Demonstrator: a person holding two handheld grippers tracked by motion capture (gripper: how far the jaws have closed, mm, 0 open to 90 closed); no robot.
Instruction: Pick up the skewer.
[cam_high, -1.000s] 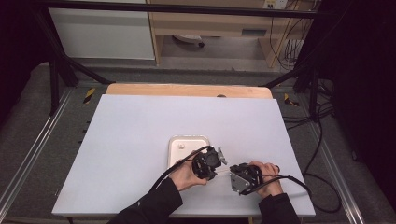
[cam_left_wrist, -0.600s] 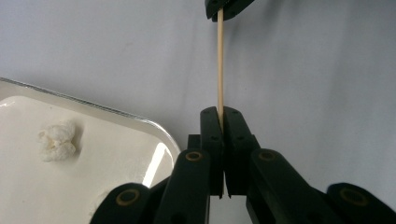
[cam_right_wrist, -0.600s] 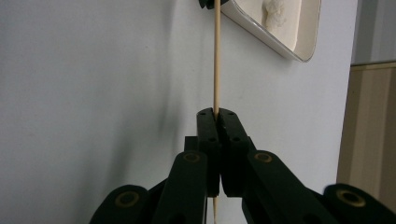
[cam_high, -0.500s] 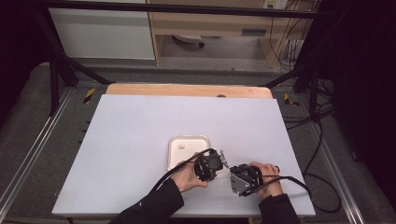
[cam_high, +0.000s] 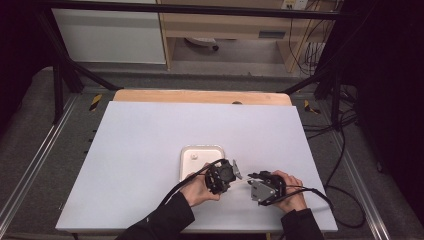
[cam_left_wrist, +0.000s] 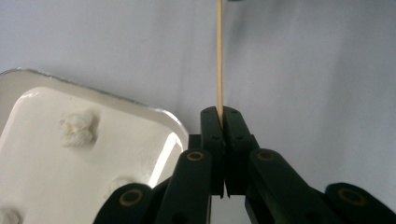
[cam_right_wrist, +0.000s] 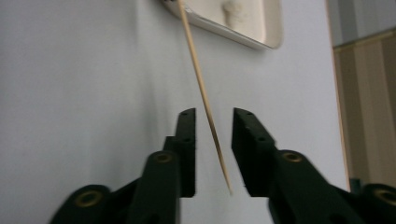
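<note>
1. I see my left gripper (cam_high: 235, 172) near the front edge of the white rectangular table top (cam_high: 150, 145), at the right front corner of the shallow white rounded-square tray (cam_high: 187, 152).
2. In the left gripper view its two black jaws are pressed together on the thin pale wooden skewer (cam_left_wrist: 219, 56), clamped at the jaw tips. The stick runs straight away from them over the bare table surface.
3. My right gripper (cam_high: 250, 176) sits just to the right of the left one, near it but not touching, pointing back toward it.
4. In the right gripper view its jaws stand apart with a clear gap. The free end of the skewer (cam_right_wrist: 205, 107) lies in that gap, touching neither jaw as far as I can tell.
5. The skewer spans the short space between the two grippers, above the table.
6. The tray holds small white fluffy lumps (cam_left_wrist: 78, 127), like popcorn. I count one plainly and parts of others at the edge in the left gripper view.
</note>
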